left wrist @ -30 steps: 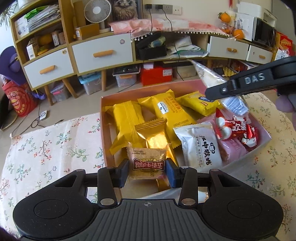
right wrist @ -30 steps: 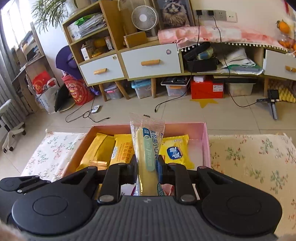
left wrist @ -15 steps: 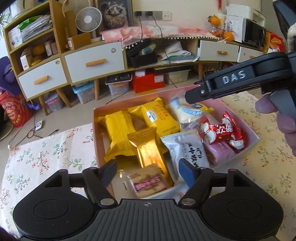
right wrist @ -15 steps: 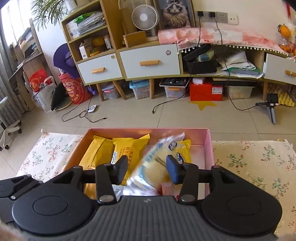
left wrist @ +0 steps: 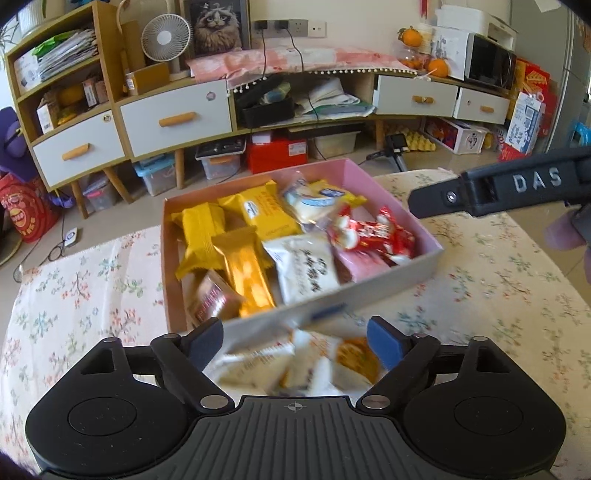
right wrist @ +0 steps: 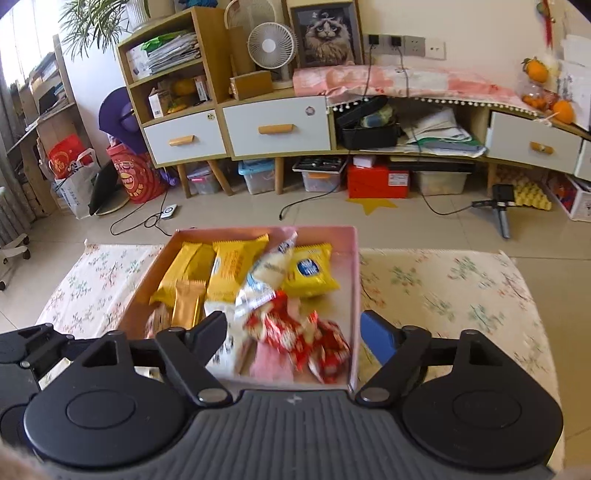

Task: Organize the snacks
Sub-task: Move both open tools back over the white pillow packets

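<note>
The pink box [left wrist: 391,284] of snacks sits on the floral-clothed desk [left wrist: 491,295], with loose packets [left wrist: 295,365] before its near wall seen only by the left hand-held gripper [left wrist: 295,341], both it and the right hand-held gripper [right wrist: 293,330] spread, having just opened, pinching nothing.

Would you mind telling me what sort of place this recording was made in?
Most likely a home living room: a low cabinet with drawers, a framed cat picture, and a table under a floral tablecloth.
</note>
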Demonstrator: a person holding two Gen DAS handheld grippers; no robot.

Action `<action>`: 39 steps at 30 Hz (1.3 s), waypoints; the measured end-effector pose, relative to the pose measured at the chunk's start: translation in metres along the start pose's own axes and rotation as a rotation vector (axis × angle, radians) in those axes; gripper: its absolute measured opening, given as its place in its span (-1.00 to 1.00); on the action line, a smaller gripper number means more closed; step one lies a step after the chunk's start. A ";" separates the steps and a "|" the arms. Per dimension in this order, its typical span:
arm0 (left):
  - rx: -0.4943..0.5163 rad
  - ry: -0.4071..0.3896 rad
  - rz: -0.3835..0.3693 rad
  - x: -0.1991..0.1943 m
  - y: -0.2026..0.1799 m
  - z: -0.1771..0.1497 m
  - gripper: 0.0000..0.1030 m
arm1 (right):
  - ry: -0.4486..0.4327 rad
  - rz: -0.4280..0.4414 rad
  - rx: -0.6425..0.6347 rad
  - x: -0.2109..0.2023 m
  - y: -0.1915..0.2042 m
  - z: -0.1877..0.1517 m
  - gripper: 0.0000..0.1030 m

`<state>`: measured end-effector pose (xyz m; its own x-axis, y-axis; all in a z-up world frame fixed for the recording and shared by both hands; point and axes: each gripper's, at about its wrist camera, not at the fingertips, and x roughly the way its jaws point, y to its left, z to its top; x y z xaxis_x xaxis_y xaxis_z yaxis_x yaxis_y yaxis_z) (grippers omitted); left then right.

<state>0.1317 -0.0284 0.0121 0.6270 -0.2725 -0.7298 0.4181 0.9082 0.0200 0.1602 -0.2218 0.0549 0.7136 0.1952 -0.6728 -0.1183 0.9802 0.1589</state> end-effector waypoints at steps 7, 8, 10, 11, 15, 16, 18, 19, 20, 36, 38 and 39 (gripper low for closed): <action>-0.039 0.015 0.005 -0.028 -0.014 -0.018 0.78 | 0.007 -0.026 0.024 -0.027 0.001 -0.022 0.70; -0.036 0.015 0.013 -0.033 -0.016 -0.021 0.79 | 0.006 -0.029 0.023 -0.030 0.002 -0.026 0.72; -0.034 0.007 0.025 -0.042 -0.020 -0.026 0.82 | 0.005 -0.039 0.026 -0.037 0.003 -0.032 0.79; -0.039 0.003 0.028 -0.046 -0.021 -0.027 0.85 | 0.006 -0.041 0.029 -0.039 0.004 -0.035 0.79; -0.084 0.000 0.019 -0.058 -0.023 -0.039 0.87 | 0.010 -0.036 0.049 -0.048 0.008 -0.051 0.83; -0.092 -0.004 0.020 -0.060 -0.023 -0.043 0.87 | 0.010 -0.035 0.052 -0.049 0.009 -0.055 0.84; -0.106 -0.014 0.027 -0.064 -0.023 -0.051 0.87 | 0.000 -0.043 0.057 -0.053 0.010 -0.064 0.85; -0.110 -0.018 0.032 -0.066 -0.022 -0.056 0.87 | -0.002 -0.048 0.058 -0.053 0.011 -0.067 0.86; -0.113 -0.020 0.037 -0.067 -0.022 -0.059 0.87 | -0.001 -0.051 0.057 -0.052 0.011 -0.071 0.87; -0.064 -0.040 -0.005 -0.045 -0.010 -0.098 0.88 | 0.033 -0.069 -0.053 -0.042 0.010 -0.108 0.96; -0.046 -0.044 -0.009 -0.041 -0.010 -0.099 0.88 | 0.036 -0.076 -0.049 -0.038 0.007 -0.109 0.96; -0.038 -0.046 -0.011 -0.039 -0.010 -0.100 0.88 | 0.035 -0.076 -0.049 -0.037 0.006 -0.110 0.96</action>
<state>0.0374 0.0046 -0.0278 0.6524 -0.2961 -0.6976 0.4002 0.9163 -0.0147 0.0569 -0.2192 0.0011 0.6971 0.1209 -0.7067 -0.0996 0.9925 0.0716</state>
